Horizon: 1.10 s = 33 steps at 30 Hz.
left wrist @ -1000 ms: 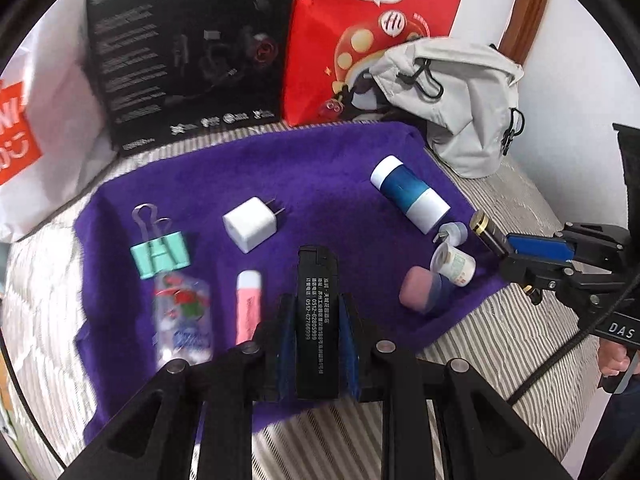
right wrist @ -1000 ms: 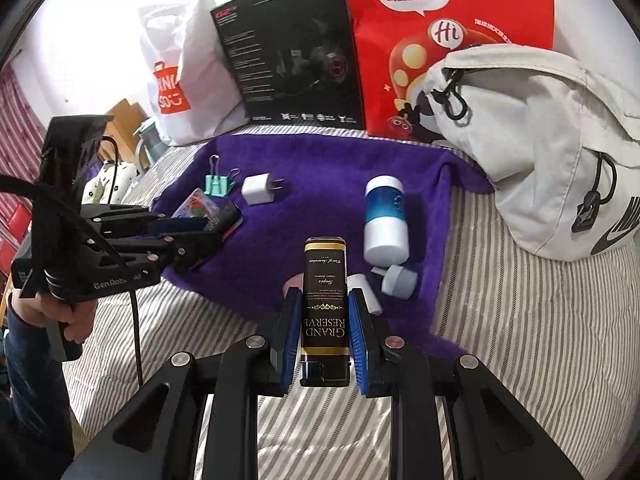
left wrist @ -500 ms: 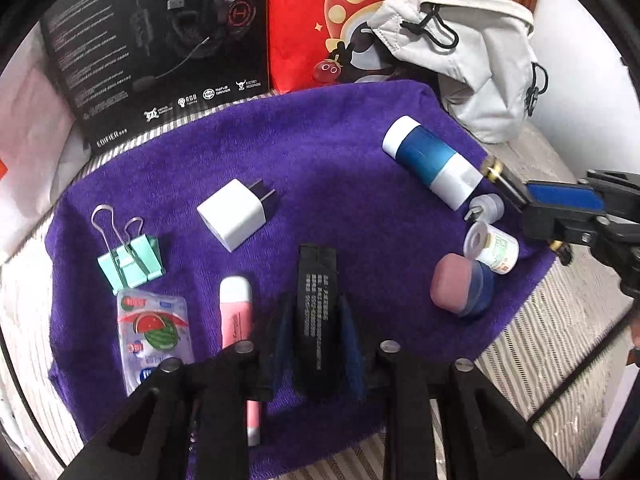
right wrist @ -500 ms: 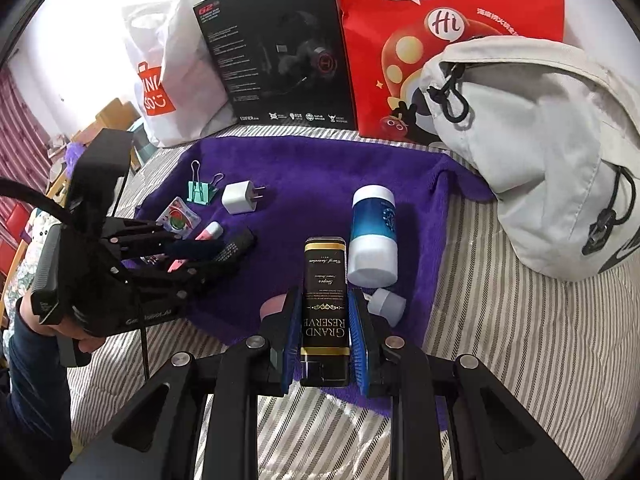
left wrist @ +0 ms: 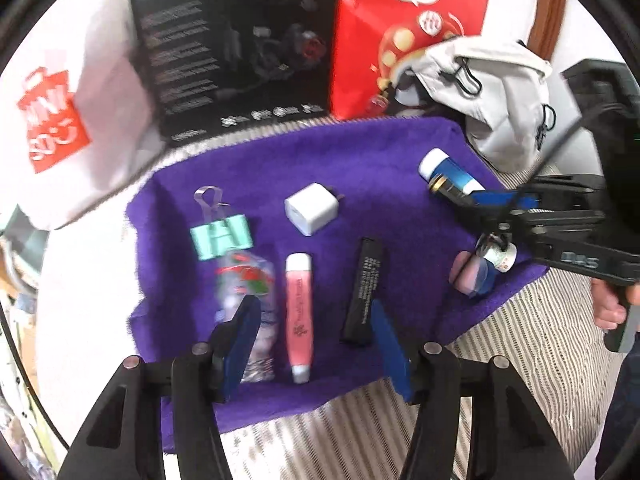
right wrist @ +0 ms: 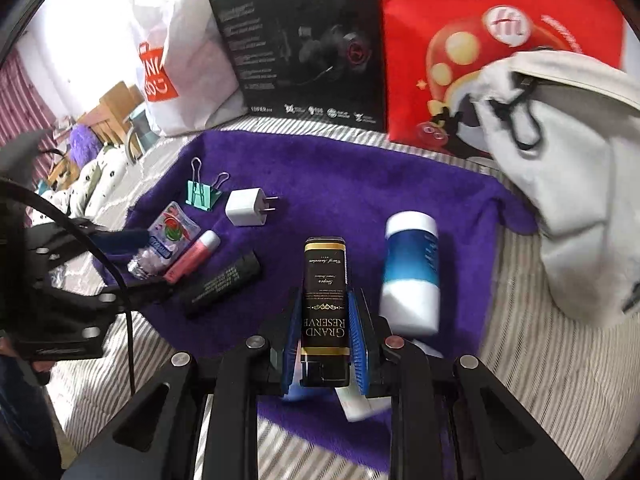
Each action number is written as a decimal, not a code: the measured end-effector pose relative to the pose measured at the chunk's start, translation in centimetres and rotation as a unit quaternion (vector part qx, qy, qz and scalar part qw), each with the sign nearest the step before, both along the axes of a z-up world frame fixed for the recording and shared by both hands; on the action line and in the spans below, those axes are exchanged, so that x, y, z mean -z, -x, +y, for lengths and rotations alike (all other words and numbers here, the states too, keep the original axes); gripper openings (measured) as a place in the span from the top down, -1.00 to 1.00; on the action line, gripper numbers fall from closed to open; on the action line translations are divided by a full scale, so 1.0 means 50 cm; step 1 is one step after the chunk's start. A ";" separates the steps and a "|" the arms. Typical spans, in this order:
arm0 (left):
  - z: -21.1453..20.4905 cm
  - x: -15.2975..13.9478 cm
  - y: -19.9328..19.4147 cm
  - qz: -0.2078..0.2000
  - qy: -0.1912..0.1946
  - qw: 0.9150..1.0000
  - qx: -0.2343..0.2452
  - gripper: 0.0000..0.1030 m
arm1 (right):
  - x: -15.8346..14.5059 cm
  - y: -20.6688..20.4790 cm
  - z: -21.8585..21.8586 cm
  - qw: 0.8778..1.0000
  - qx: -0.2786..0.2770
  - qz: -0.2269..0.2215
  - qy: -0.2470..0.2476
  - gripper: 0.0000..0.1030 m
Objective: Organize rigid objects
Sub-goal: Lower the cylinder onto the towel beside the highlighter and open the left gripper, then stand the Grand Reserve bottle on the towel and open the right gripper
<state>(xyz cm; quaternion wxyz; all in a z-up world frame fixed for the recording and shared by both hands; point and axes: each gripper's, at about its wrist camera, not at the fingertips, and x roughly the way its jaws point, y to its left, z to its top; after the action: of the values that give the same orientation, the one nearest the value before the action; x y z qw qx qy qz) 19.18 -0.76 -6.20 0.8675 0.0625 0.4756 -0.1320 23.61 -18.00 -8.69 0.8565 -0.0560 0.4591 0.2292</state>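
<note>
Purple towel (left wrist: 360, 160): left hand-held gripper (left wrist: 312, 344) released black tube (left wrist: 365, 292).

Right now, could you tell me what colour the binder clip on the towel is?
The binder clip is mint green with silver wire handles, clearest in the right wrist view.

One binder clip (right wrist: 202, 195), one charger (right wrist: 246, 212), two black tubes (right wrist: 222, 282), two bags (right wrist: 180, 60)

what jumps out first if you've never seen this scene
The purple towel spread over the striped bed, small items scattered on it. The right gripper clamps a black Grand Reserve box above its near edge; the left gripper hangs open beside a black tube.
</note>
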 end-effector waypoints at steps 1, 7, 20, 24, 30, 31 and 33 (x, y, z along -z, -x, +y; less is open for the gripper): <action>0.008 -0.007 0.006 -0.003 0.001 1.000 -0.004 -0.07 | 0.007 -0.008 0.011 1.000 -0.002 0.003 0.008 0.55; 0.054 -0.035 0.034 -0.016 0.008 0.999 -0.026 -0.07 | 0.042 -0.043 0.055 0.999 -0.008 0.013 0.043 0.55; 0.116 -0.027 0.126 -0.012 0.043 0.997 -0.056 -0.07 | 0.059 -0.037 0.080 0.996 -0.005 0.023 0.085 0.41; 0.131 -0.023 0.154 -0.013 0.051 0.996 -0.067 -0.07 | 0.046 -0.024 0.080 0.996 -0.002 0.018 0.088 0.39; 0.151 -0.037 0.198 -0.025 0.048 0.993 -0.100 -0.21 | -0.010 0.020 0.082 0.996 0.014 -0.013 0.089 0.34; 0.153 -0.041 0.205 -0.029 0.049 0.993 -0.105 -0.31 | -0.024 0.038 0.080 0.996 0.020 -0.023 0.087 0.17; 0.150 -0.051 0.222 -0.038 0.054 0.992 -0.110 -0.40 | -0.051 0.083 0.072 0.995 0.037 -0.043 0.076 -0.21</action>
<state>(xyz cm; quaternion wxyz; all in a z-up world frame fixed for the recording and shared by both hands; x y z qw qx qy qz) 8.08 6.76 -3.66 0.8961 -0.0328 0.4388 -0.0587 19.47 -14.38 -6.16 0.8767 -0.1136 0.4394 0.1592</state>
